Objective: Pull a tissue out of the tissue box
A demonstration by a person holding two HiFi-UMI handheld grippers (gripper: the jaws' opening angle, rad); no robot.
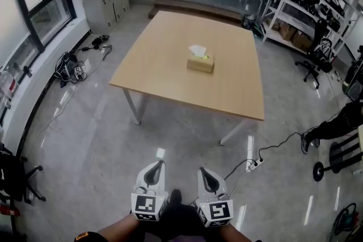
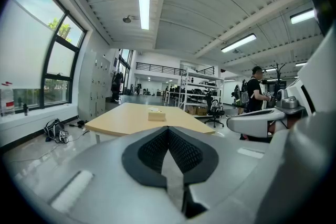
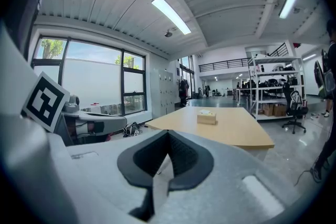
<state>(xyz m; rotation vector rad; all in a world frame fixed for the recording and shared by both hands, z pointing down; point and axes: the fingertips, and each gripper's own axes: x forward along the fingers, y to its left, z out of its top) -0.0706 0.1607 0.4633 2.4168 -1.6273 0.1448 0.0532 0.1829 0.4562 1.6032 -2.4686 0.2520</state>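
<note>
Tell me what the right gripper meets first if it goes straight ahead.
Nothing nearby: open air ahead of the right gripper, then probably the near edge of the table, before the tissue box. Depth is unclear.

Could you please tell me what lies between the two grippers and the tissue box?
In the head view, only bare floor and then bare tabletop separate the left gripper and right gripper from the tissue box.
</note>
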